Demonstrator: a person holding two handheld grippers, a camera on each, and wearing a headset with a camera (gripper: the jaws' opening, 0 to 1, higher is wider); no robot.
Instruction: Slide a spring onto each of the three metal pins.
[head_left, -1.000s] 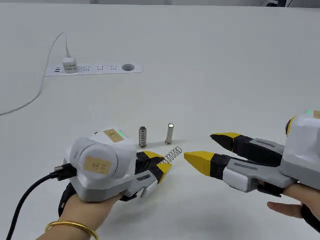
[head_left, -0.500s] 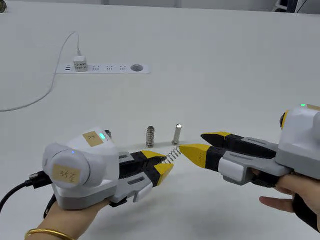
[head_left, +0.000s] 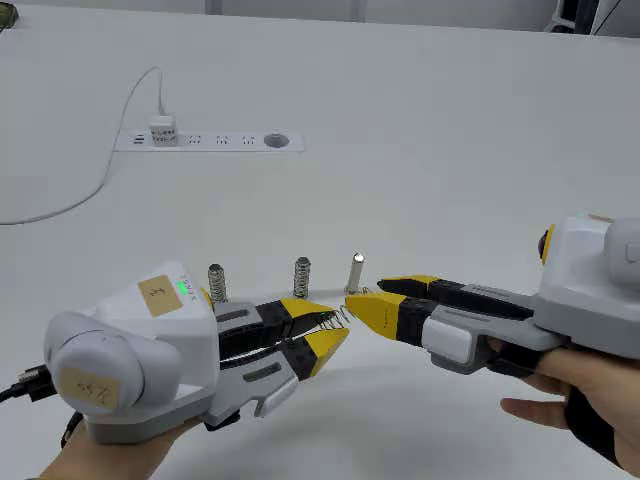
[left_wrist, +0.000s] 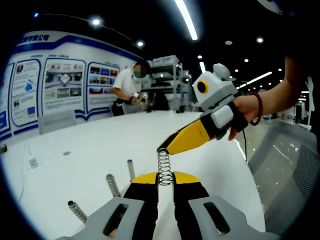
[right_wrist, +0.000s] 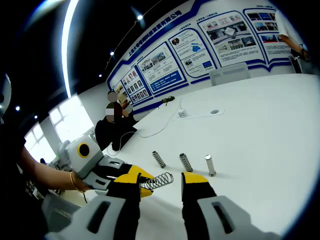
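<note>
Spring (left_wrist: 164, 162), coiled wire, pinched in left tool (left_wrist: 164, 179).

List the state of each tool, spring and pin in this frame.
left tool, shut on the loose spring
right tool, jaws apart at that spring's free end
left pin, spring on
middle pin, spring on
right pin, bare
power strip, one plug in

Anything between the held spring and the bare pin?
Nothing on the table between them. The right gripper, open at the free end of the spring, hovers just before the bare pin and may crowd the path. The left gripper holds the spring.
</note>
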